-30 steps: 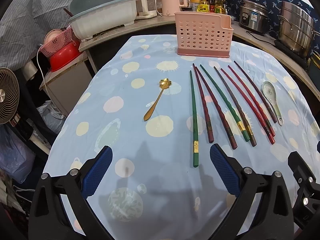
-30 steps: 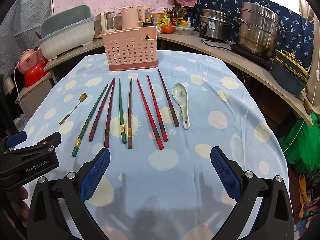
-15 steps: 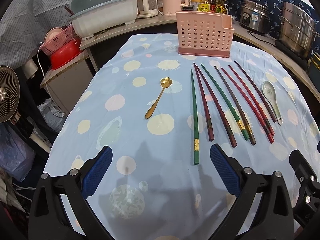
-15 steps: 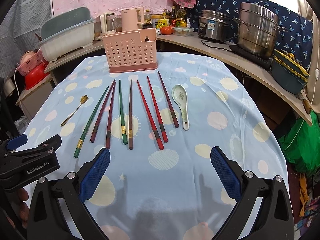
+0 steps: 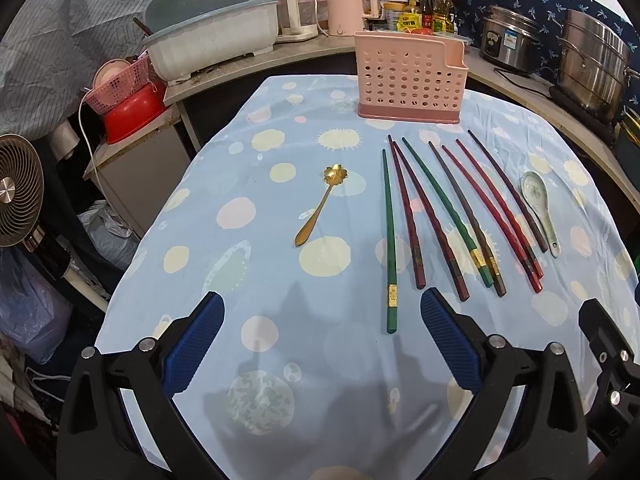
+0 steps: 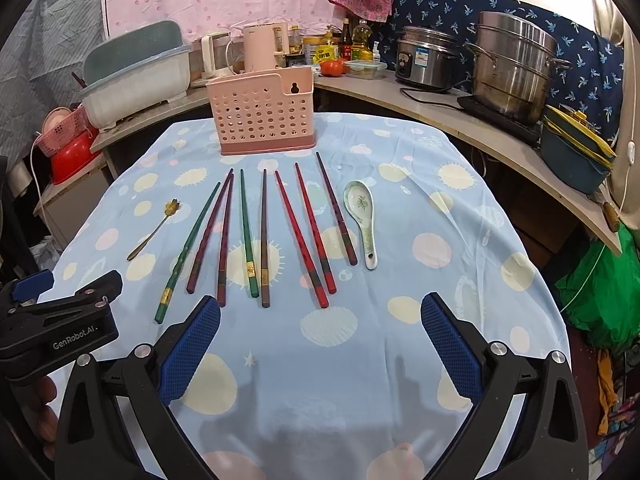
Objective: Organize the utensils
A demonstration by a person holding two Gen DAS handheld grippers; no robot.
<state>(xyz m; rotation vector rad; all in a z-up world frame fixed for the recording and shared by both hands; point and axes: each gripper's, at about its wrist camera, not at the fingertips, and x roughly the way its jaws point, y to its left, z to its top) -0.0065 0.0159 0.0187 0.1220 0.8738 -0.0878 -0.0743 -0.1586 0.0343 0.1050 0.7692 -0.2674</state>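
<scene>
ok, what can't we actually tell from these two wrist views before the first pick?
- Inside of the pink perforated plastic utensil holder: both views, its own front wall hides the contents and any dividers.
- Gold bands on the green chopsticks: both views, markings too small to read.
- Right gripper: left wrist view, cut off by the frame edge.
- Bottle labels on the counter: both views, too small.

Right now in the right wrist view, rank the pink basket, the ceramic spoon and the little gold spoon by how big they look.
1. Pink basket, clearly largest, though farthest back.
2. Ceramic spoon.
3. Gold spoon, similar in length to the ceramic one but far thinner, so that ranking is less sure.
</scene>
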